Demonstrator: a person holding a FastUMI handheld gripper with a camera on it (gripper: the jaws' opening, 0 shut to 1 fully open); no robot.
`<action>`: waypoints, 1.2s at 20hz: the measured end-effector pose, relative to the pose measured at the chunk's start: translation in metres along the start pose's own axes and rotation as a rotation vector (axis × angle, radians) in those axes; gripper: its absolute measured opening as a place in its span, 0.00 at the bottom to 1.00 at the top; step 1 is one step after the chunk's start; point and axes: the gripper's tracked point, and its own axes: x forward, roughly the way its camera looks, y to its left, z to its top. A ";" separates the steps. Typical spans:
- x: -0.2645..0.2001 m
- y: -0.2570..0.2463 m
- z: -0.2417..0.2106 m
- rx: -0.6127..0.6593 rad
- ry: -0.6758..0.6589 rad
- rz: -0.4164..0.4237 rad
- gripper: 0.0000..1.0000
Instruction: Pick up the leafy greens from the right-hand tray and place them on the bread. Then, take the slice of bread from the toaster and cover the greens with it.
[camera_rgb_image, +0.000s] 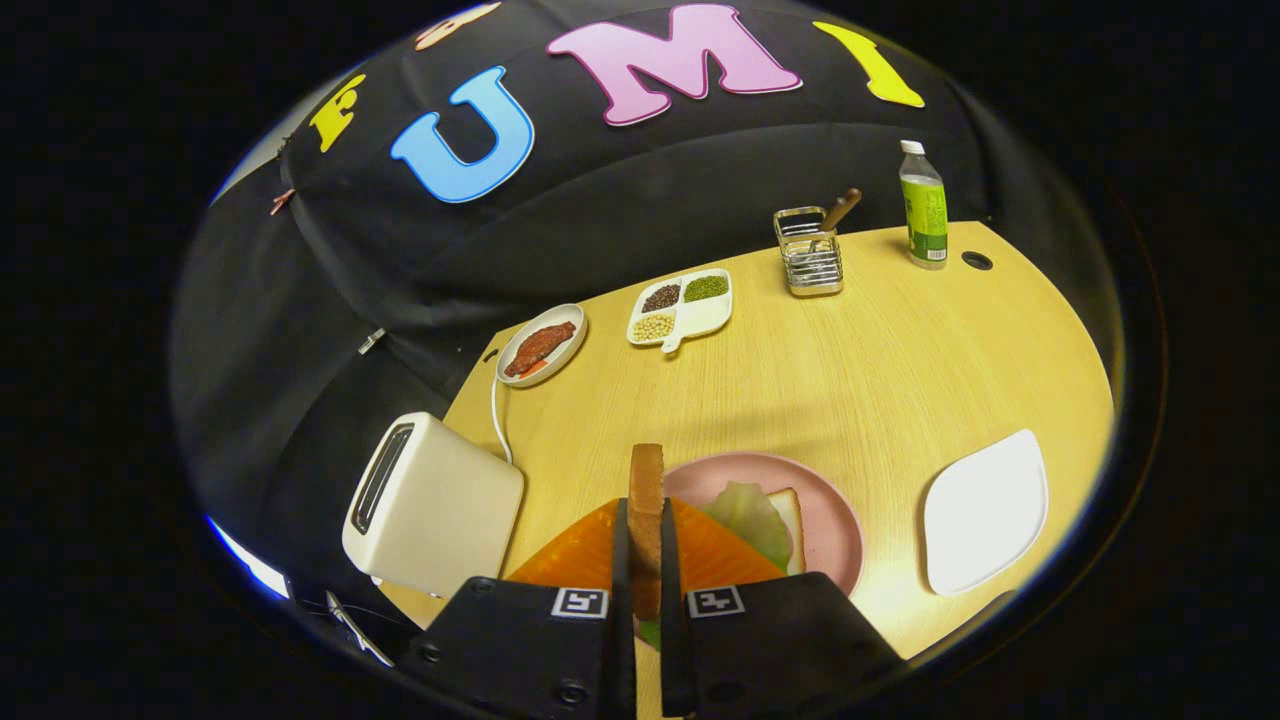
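Gripper (646, 560) pinches the bread slice (646, 500) on edge, above the pink plate (830, 520). Tip it flat, centre over the lettuce (748, 515), then release low.

A pale wooden worktop (850, 370) is seen. On it are set a white toaster (435, 505), a pink plate (830, 520), an empty white tray (985, 510), a meat dish (541, 344), a divided bean dish (682, 308), a wire holder (809, 253) and a bottle (924, 208).

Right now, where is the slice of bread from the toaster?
The bread slice stands on edge, clamped in the gripper, above the pink plate, right of the toaster.
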 end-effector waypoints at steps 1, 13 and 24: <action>0.000 -0.005 -0.003 -0.009 0.003 -0.010 0.14; -0.008 -0.082 -0.025 -0.068 0.073 -0.181 0.61; -0.129 -0.069 0.050 -0.357 -0.205 -0.159 0.99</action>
